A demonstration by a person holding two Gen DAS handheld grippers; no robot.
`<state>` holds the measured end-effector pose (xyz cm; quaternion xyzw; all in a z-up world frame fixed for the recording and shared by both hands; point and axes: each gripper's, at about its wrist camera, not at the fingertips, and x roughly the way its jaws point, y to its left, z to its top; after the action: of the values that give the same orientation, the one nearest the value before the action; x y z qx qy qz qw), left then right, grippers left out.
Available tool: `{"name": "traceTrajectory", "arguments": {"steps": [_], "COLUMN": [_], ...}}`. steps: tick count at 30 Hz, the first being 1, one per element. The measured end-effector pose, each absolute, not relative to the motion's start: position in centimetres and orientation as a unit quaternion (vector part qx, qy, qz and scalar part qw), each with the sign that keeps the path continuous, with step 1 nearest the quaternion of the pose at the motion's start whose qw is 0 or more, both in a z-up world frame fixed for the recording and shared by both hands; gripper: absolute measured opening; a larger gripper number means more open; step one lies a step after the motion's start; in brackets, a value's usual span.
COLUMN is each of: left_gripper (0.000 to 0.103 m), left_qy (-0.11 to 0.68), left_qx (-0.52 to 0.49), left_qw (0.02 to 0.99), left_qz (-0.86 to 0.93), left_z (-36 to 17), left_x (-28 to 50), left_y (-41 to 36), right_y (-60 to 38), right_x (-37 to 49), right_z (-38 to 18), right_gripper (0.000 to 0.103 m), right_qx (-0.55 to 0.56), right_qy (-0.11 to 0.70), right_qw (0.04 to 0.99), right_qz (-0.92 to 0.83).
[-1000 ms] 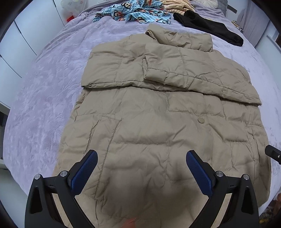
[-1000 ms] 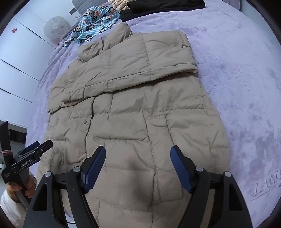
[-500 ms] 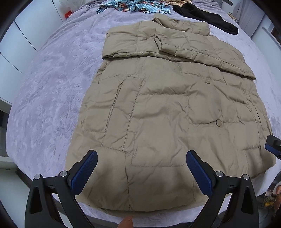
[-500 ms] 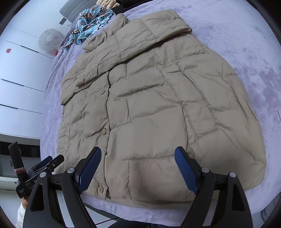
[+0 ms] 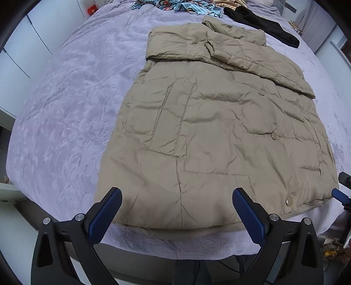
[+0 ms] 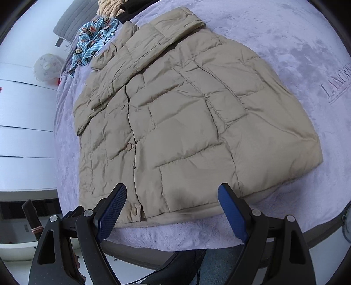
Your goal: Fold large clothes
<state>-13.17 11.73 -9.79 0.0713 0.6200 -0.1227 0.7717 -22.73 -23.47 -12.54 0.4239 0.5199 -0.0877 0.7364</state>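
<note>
A beige quilted puffer jacket [image 5: 219,136] lies flat on the lilac bed cover [image 5: 65,109], front up, with both sleeves folded across the chest near the collar. It also shows in the right wrist view [image 6: 186,122]. My left gripper [image 5: 177,210] is open and empty, hovering over the jacket's hem on its left half. My right gripper [image 6: 173,206] is open and empty, over the hem on the right half. The right gripper's tip shows at the edge of the left wrist view [image 5: 342,193].
At the head of the bed lie a blue patterned garment [image 5: 175,5], a black garment [image 5: 263,22] and a striped one. White cabinets [image 6: 19,131] stand to the left. The bed's front edge [image 5: 175,245] is just below the hem.
Both grippers have pulled back from above the jacket's middle toward its hem and the front edge of the bed. Both stay open. The jacket has not moved.
</note>
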Motion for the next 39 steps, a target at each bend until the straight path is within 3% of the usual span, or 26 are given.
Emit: {"name": "traceTrajectory", "arguments": {"steps": [6, 15, 23, 28, 29, 30, 31, 32, 33, 34, 35, 37, 39], "left_gripper": [0.101, 0.101, 0.101, 0.099, 0.083, 0.059, 0.046, 0.018, 0.013, 0.013, 0.012, 0.01, 0.01], "left_qy": [0.625, 0.652, 0.677, 0.674, 0.672, 0.673, 0.674, 0.672, 0.668, 0.663, 0.655, 0.642, 0.628], "left_qx": [0.038, -0.142, -0.238, -0.246, -0.245, -0.237, -0.232, -0.238, -0.252, -0.256, -0.251, -0.239, -0.231], "left_qw": [0.771, 0.739, 0.689, 0.69, 0.692, 0.694, 0.694, 0.693, 0.69, 0.693, 0.701, 0.715, 0.726], "left_qz": [-0.115, -0.092, -0.101, -0.097, -0.097, -0.095, -0.098, -0.105, -0.116, -0.119, -0.125, -0.142, -0.161], "left_z": [-9.3, -12.1, -16.9, -18.3, -18.1, -18.0, -17.9, -17.8, -17.5, -17.1, -16.4, -15.0, -13.4], "left_x": [-14.3, -15.5, -16.4, -14.5, -14.2, -13.8, -13.4, -13.0, -12.7, -12.4, -12.1, -11.7, -11.3], "left_y": [13.3, 18.6, 19.7, 18.3, 18.2, 18.1, 18.1, 18.4, 18.8, 19.1, 19.0, 18.8, 18.5], "right_y": [-24.0, -28.6, -31.7, -31.6, -31.3, -31.2, -31.1, -31.0, -30.9, -30.8, -30.7, -30.6, -30.5], "right_x": [-24.0, -26.5, -29.5, -29.1, -28.9, -28.8, -28.5, -28.2, -27.9, -27.5, -27.1, -26.4, -25.9], "right_z": [-13.4, -14.8, -19.4, -21.7, -21.8, -21.9, -22.0, -22.1, -22.2, -22.3, -22.1, -21.2, -19.8], "right_gripper": [0.087, 0.087, 0.087, 0.087, 0.087, 0.087, 0.085, 0.075, 0.069, 0.057, 0.037, 0.013, 0.01], "right_qx": [0.436, 0.46, 0.568, 0.629, 0.635, 0.643, 0.652, 0.662, 0.67, 0.675, 0.676, 0.659, 0.636], "right_qy": [0.543, 0.553, 0.514, 0.474, 0.466, 0.457, 0.446, 0.436, 0.429, 0.424, 0.42, 0.427, 0.428], "right_qw": [0.711, 0.685, 0.631, 0.605, 0.604, 0.602, 0.6, 0.597, 0.592, 0.59, 0.592, 0.604, 0.627], "right_qz": [-0.099, -0.116, -0.125, -0.116, -0.12, -0.123, -0.124, -0.123, -0.124, -0.125, -0.125, -0.136, -0.138]}}
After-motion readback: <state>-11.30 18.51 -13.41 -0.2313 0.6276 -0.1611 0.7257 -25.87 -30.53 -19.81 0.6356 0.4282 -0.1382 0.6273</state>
